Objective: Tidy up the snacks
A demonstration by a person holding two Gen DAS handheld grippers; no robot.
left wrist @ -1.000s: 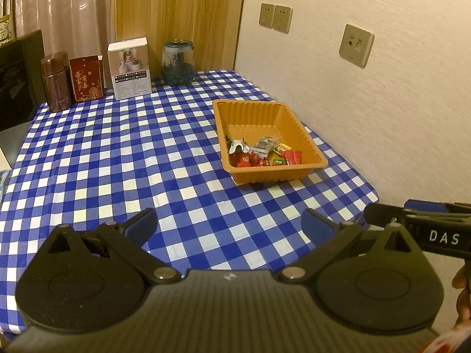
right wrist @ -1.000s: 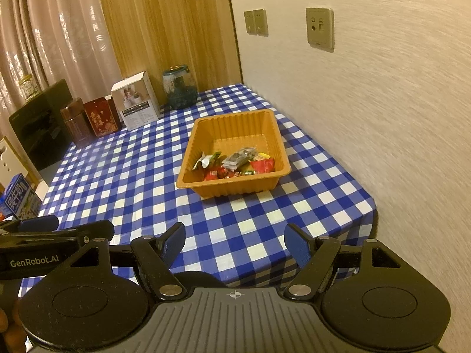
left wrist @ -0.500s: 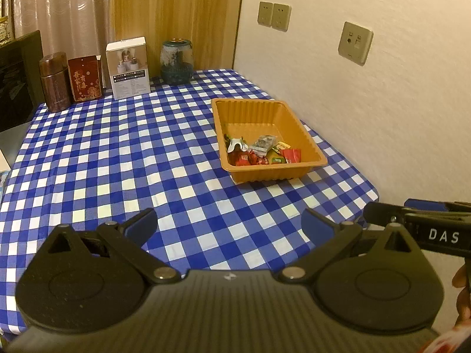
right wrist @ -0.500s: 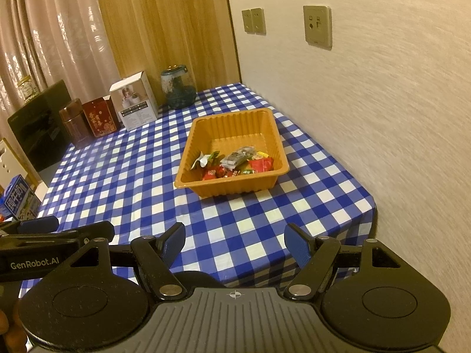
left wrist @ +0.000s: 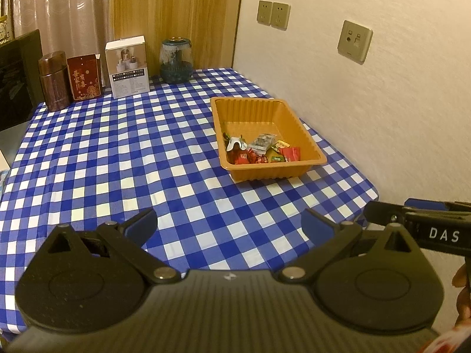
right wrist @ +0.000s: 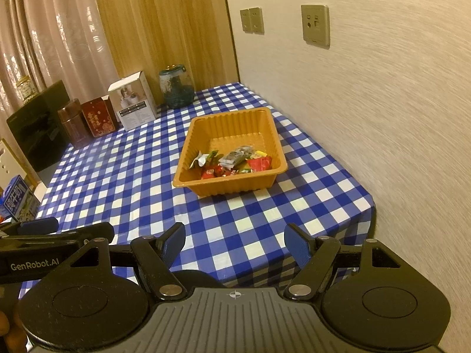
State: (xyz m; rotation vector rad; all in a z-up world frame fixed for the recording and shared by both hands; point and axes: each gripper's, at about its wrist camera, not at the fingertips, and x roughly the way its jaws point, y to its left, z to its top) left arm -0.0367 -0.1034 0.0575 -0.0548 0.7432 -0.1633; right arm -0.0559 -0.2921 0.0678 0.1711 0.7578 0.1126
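**Snacks gathered in tray, grippers idle**

Wrapped snacks lie heaped at the near end of the orange tray, at one o'clock on the checked bench. None remain outside, so sorting looks finished. Left gripper and right gripper hover with fingers spread wide, empty.
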